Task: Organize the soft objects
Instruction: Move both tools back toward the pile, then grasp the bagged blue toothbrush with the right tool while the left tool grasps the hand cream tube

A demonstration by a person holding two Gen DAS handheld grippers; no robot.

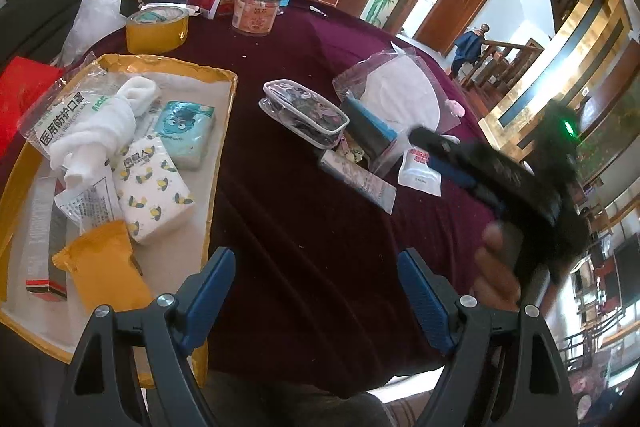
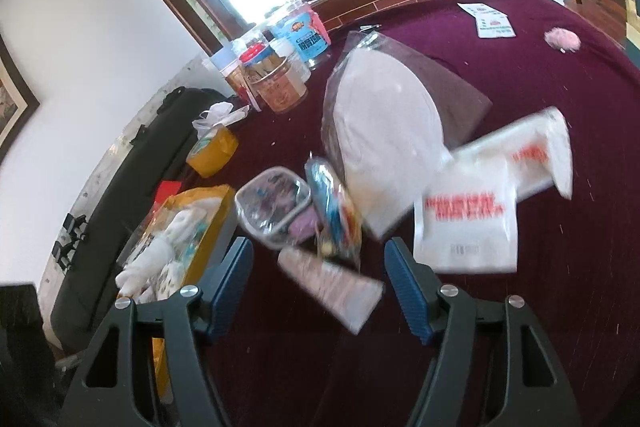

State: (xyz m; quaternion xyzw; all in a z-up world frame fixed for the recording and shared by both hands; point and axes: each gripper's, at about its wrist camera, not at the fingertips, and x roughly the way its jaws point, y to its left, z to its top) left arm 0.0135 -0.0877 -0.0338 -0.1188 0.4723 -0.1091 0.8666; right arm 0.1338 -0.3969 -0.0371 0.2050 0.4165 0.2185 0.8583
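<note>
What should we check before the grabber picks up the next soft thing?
1. Left gripper open and empty: ok.
2. Right gripper open, nothing pinched: ok.
3. Flat packet lined up between the right gripper's fingers: ok.
4. Packet free of the pile behind it: cannot tell, picture blurred.
5. Room left in the yellow tray: ok, bare patch near its front.
6. Path across the maroon tablecloth to the tray clear: ok.
</note>
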